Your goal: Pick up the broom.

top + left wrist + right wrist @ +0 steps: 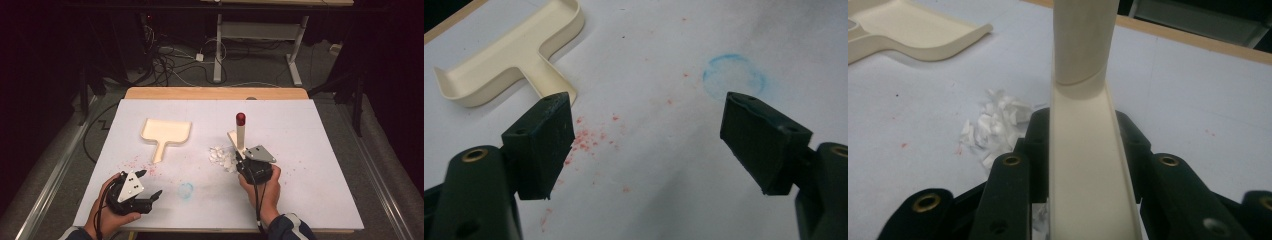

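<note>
The table [320, 150], covered in white and marked with red specks and a faint blue ring [186, 190], carried everything in play. On its left half lay the dustpan [165, 134], mouth away from the person, handle toward them, well apart from the paper scraps [222, 156] heaped near the middle. That gap looked like the main risk: a sweep across so much bare surface could scatter the light scraps rather than gather them.

The right gripper [254, 169] had its jaws pinching the back of a cream brush [239, 136], whose red-tipped handle stood nearly upright just beside the pile. In the right gripper view the jaws pressed both sides of the brush [1088, 165], with the scraps [995, 127] just to its left. The hold sat low on a smooth, narrow body, so a sideways push against the table might twist the brush in the jaws or let it slip out. Too steep a tilt could ride over the scraps and leave some behind.

The left gripper [140, 187] rested near the table's front edge, jaws spread and holding nothing, the dustpan [514, 65] lying ahead of it. If the dustpan stayed unheld, the brush might shove it away instead of loading it.
</note>
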Demonstrator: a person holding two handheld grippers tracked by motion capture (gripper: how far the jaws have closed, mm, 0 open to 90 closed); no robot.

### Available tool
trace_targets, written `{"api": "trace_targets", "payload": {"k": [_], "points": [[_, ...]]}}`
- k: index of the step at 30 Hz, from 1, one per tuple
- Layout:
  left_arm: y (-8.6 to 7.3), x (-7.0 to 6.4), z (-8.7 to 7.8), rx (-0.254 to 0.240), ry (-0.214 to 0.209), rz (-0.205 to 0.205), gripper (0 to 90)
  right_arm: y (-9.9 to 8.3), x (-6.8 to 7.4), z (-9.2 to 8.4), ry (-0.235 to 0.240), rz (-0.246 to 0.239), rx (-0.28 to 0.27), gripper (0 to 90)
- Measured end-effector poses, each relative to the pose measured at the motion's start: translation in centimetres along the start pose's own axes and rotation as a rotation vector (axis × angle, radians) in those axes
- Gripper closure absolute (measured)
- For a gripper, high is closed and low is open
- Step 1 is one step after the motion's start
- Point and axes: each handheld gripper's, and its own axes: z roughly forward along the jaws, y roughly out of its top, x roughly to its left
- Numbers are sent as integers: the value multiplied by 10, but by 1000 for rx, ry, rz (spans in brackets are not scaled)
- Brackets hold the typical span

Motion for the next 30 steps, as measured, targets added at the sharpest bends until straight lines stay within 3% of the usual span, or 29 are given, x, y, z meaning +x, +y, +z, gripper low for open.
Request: {"api": "trace_targets", "payload": {"k": [8,12,14,18,21,26,30], "points": [[0,-1,-1,5,6,4,206,5,-11,-6,15,7,-29,676],[0,-2,-1,8,10,9,206,7,-22,-16,33,-19,-42,676],[0,-2,-1,7,11,9,207,7,-29,-24,70,-19,-61,675],[-1,-2,-1,7,14,4,207,11,-42,-39,158,-82,-102,674],[-1,-1,-2,8,21,2,206,15,-51,-48,265,-154,-130,674],[-1,1,-3,4,25,-3,207,13,-56,-63,390,-177,-137,675],[-1,1,-4,0,24,-8,206,4,-52,-72,562,-239,-129,675]]}}
